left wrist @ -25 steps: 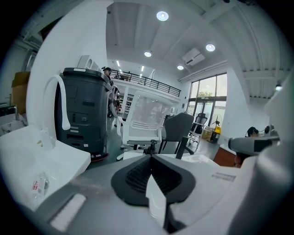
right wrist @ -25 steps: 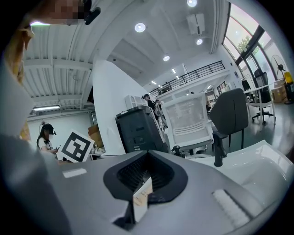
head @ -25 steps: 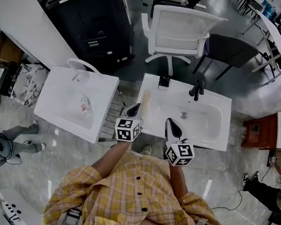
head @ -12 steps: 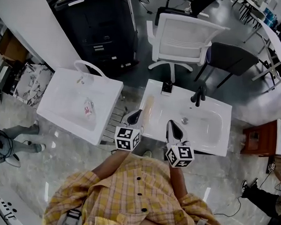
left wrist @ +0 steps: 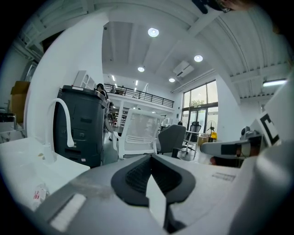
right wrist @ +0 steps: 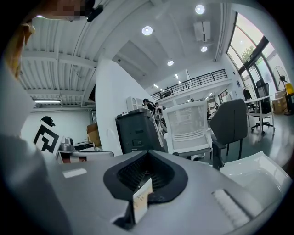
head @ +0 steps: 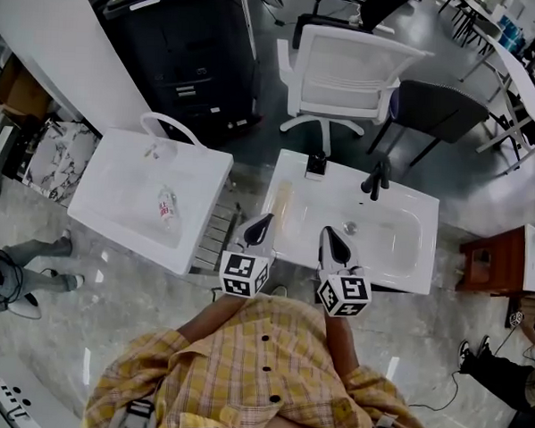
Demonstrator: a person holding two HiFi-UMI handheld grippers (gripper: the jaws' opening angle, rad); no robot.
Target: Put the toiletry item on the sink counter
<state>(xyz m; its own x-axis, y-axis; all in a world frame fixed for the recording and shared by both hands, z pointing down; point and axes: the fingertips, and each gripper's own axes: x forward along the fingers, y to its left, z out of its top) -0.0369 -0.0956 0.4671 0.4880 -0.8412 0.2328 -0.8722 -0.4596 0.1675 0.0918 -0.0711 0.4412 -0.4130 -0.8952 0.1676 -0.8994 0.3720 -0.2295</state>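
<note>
One black cabinet (head: 182, 48) is logged far ahead of both grippers, off to the left. Two white sink units are counted. The left sink (head: 116, 210) sits well to the left of the left gripper (head: 259, 224). The sink counter (head: 399, 269) is directly ahead of both grippers, with their tips over its near edge. Two chairs are counted beyond the counter: one white mesh chair (head: 347, 70) and one dark grey chair (head: 439, 106) to its right. One red-brown cabinet (head: 494, 252) is noted far right of the right gripper (head: 332, 242). Two faucets are counted: one white arched faucet (head: 169, 123) on the left sink, and one black faucet (head: 375, 177) at the counter's far edge, ahead of the right gripper. Two grippers are held side by side. The left gripper's jaws are pressed together with nothing pinched. The right gripper's jaws are also together, and a small white printed tab is seen at the seam; whether it belongs to the jaw cannot be told. One toiletry item (head: 281, 203), pale and elongated, is lying flat on the counter ledge left of the basin, just ahead of the left gripper's tips and apart from them. One small bottle (head: 167, 205) is lying in the left sink's basin. One small black object (head: 316, 165) is set on the counter's far edge.
</note>
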